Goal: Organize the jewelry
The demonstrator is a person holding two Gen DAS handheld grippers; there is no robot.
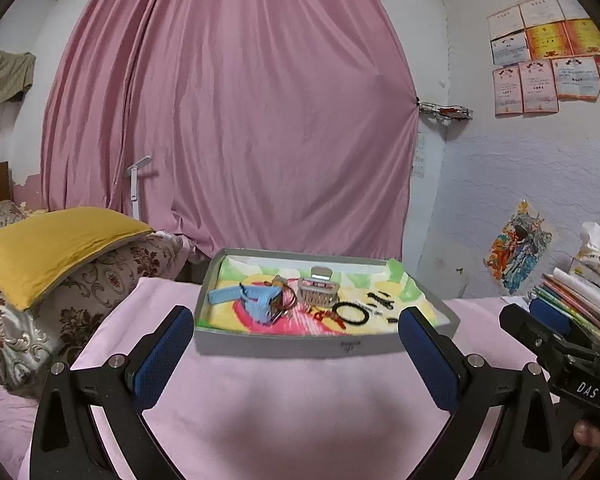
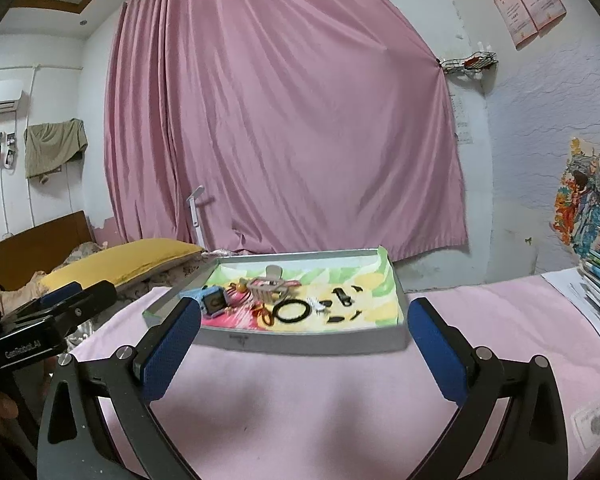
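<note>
**Both tools wide before the jewelry tray**

I see the grey tray (image 1: 300,346) on the pink-covered worktop (image 2: 320,400), just ahead of both tools; my left tool (image 1: 296,344) stands wide and empty; my right tool (image 2: 304,334) is likewise wide, nothing between its pads; inside the tray lie a blue watch (image 1: 256,300), a black ring (image 2: 291,311), a hair claw (image 1: 318,290) and small dark clips (image 2: 342,296).

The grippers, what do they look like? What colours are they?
Each one is a black metal fork with two flat fingers. The left gripper and the right gripper both have bumpy dark blue pads on the insides of the fingers, and round silver bolts at the joints. White lettering is printed on their black bodies.
</note>
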